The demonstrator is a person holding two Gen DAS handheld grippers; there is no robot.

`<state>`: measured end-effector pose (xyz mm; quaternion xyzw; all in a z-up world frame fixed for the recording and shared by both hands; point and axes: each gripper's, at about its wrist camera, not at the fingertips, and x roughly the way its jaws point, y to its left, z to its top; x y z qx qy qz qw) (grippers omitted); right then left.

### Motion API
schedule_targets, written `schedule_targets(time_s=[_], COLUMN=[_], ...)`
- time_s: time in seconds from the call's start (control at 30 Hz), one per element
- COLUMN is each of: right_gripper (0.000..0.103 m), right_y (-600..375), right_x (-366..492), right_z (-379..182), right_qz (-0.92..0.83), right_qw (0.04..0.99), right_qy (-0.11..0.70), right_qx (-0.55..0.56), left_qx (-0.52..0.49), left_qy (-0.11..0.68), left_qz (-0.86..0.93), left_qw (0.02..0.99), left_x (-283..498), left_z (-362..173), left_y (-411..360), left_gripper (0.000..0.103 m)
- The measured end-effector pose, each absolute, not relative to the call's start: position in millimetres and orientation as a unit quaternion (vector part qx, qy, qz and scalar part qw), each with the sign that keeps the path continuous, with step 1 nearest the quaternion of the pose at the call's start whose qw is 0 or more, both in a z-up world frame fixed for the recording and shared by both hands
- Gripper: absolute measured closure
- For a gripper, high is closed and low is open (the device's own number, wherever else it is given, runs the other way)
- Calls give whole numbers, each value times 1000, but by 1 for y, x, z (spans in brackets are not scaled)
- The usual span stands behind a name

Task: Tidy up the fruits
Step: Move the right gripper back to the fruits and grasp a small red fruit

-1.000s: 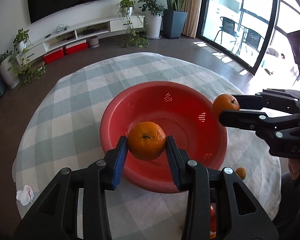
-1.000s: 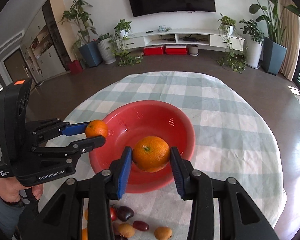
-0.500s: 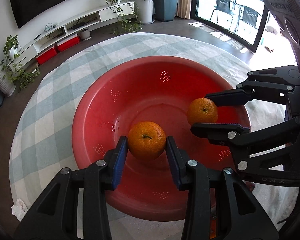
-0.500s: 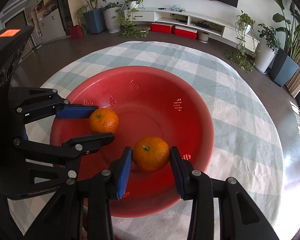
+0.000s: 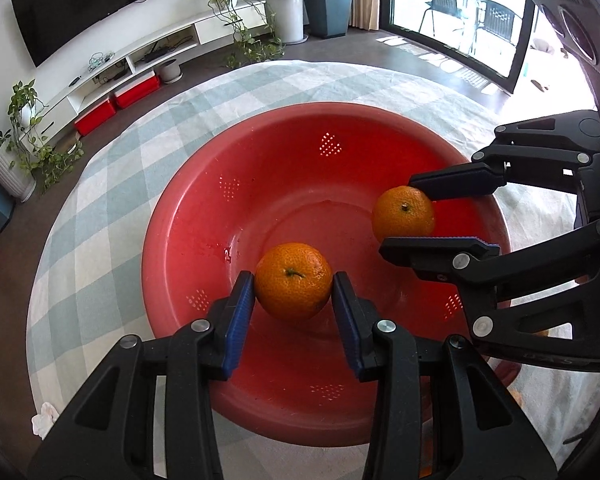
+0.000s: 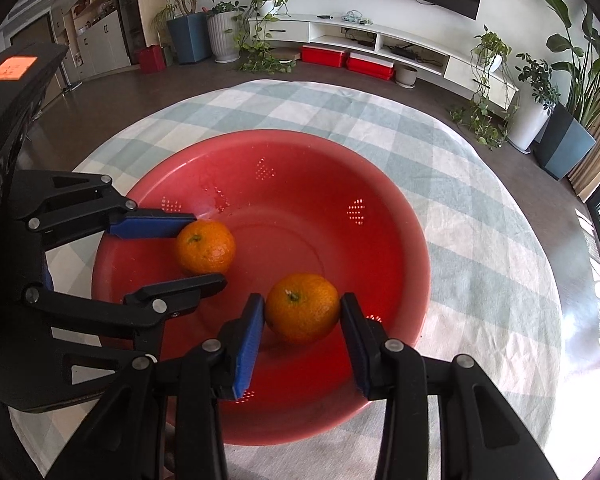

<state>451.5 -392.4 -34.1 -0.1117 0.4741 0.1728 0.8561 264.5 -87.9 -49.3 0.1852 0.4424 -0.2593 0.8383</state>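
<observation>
- While a checked cloth [image 5: 112, 168] covers the round bench [image 6: 480, 240], this bench is the largest thing in both views and carries all that follows.
- On the cloth sits a red bowl [image 5: 260, 168], wide and shallow, with small clusters of drain holes in its wall; it fills the middle of each view.
- Over the near side of the bowl, the left tool [image 5: 293, 294] reaches in with its two blue-padded fingers clamped on the sides of an orange [image 5: 293, 286], stem end turned up toward the camera. In the right wrist view the same tool [image 6: 198, 250] enters from the left, one finger above and one below that fruit.
- From the right side, the right tool [image 6: 302, 312] likewise grips a second orange [image 6: 302, 308] between its pads, also inside the rim; the left wrist view shows it [image 5: 418, 212] with the fruit [image 5: 403, 214] pinched between an upper and a lower finger.
- Both oranges are over the bowl's floor, near each other but apart; whether either touches the bottom cannot be told.
- At the cloth's near left edge in the left wrist view lies a small crumpled white tissue [image 5: 44, 424].
- Low on the right of that view, a sliver of another orange fruit [image 5: 516, 398] peeks out on the cloth behind the right tool's body.
</observation>
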Motion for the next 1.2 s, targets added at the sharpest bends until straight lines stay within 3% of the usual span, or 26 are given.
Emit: schedule_targets(time_s=[0.23, 0.43, 0.77, 1.13, 1.2], right_gripper=[54, 42, 29, 23, 23], right_y=[-395, -404, -438, -433, -420], right_x=[452, 442, 363, 242, 229], right_z=[-29, -14, 24, 4, -10], right_qz=[170, 167, 163, 155, 161], right_qw=[861, 872, 904, 905, 898], right_qy=[469, 454, 394, 391, 406], right_qx=[-98, -68, 20, 63, 56], left_qx=[192, 183, 119, 58, 33], left_qy=[432, 416, 364, 403, 397], left_qz=[-243, -246, -259, -265, -272], left_qw=[847, 856, 887, 874, 876], left_x=[265, 256, 174, 61, 45], left_z=[-46, -33, 15, -18, -22], left_y=[-86, -80, -40, 6, 15], left_gripper=[49, 40, 16, 15, 4])
